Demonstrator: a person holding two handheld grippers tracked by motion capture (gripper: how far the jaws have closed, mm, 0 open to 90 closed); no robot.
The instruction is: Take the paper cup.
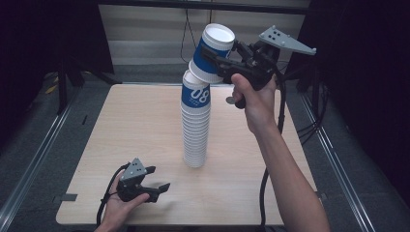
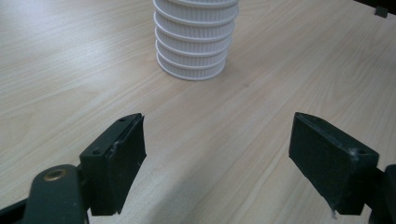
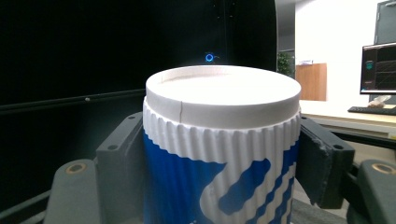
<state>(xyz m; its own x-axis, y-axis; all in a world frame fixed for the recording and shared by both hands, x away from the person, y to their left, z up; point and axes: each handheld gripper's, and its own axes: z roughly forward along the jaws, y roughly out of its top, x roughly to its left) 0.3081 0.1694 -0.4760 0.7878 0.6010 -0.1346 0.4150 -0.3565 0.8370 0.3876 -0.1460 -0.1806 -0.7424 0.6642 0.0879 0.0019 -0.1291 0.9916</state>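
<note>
A tall stack of upside-down blue and white paper cups [image 1: 196, 125] stands near the middle of the wooden table [image 1: 125, 125]; its ribbed white base [image 2: 196, 42] lies ahead of my left gripper. My right gripper [image 1: 217, 60] is shut on one blue and white cup [image 1: 212, 50] held tilted just above the top of the stack. That cup [image 3: 222, 154] sits squeezed between both jaws, its white bottom up. My left gripper [image 1: 157, 180] rests open on the table near the front left, nothing between its pads [image 2: 123, 163].
Black cables hang off the table's right side [image 1: 280, 121]. Metal rails run along the floor on both sides [image 1: 34, 164]. Dark curtains and stands surround the table. A desk with a monitor [image 3: 379, 70] shows far behind the held cup.
</note>
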